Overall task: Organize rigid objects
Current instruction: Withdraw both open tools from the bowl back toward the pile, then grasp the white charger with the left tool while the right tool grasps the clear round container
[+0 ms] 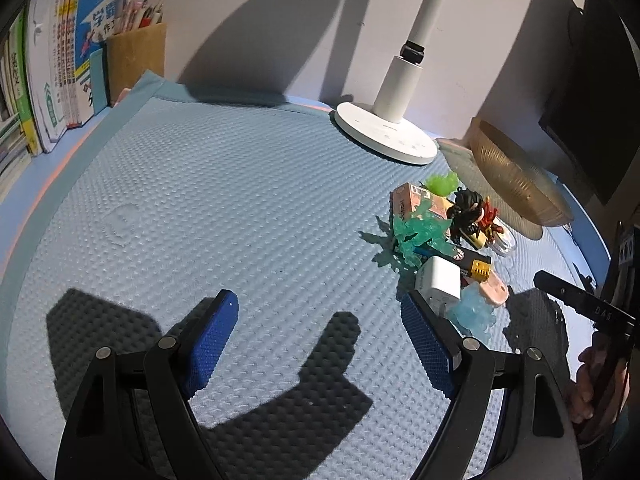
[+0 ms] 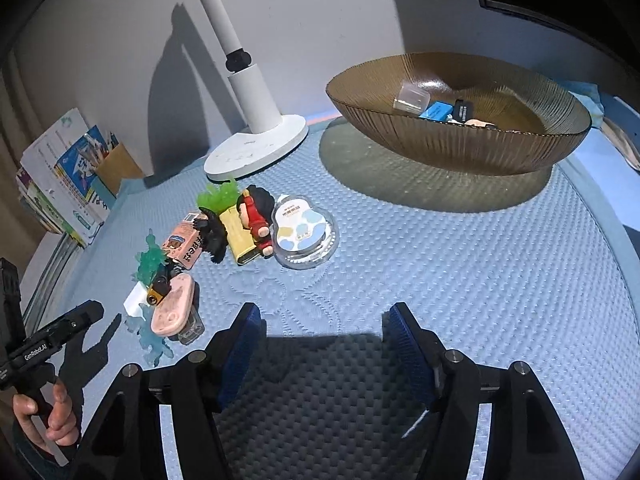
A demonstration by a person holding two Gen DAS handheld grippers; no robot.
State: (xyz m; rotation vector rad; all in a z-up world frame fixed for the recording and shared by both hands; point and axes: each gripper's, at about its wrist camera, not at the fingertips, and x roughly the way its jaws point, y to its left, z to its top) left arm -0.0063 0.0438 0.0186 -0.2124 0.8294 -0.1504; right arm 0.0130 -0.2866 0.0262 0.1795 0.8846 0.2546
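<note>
Small items lie in a cluster on the blue mat: a white charger point(image 1: 438, 284), a pink oval case point(image 2: 174, 304), a teal figure point(image 1: 416, 236), a pink carton point(image 2: 184, 244), a red-and-black doll point(image 2: 252, 216) and a round clear case point(image 2: 304, 232). The ribbed amber bowl point(image 2: 456, 148) behind them holds a clear box point(image 2: 412, 96) and a blue piece point(image 2: 436, 111). My left gripper point(image 1: 320, 312) is open over bare mat, its right finger beside the charger. My right gripper point(image 2: 324, 320) is open and empty, to the right of the cluster and in front of the bowl.
A white lamp base point(image 1: 384, 136) stands behind the cluster. Books point(image 1: 52, 80) and a pencil holder point(image 1: 136, 56) line the far left by the wall. A dark monitor point(image 1: 592, 112) is at the right. A hand point(image 2: 52, 412) holds the left gripper's handle.
</note>
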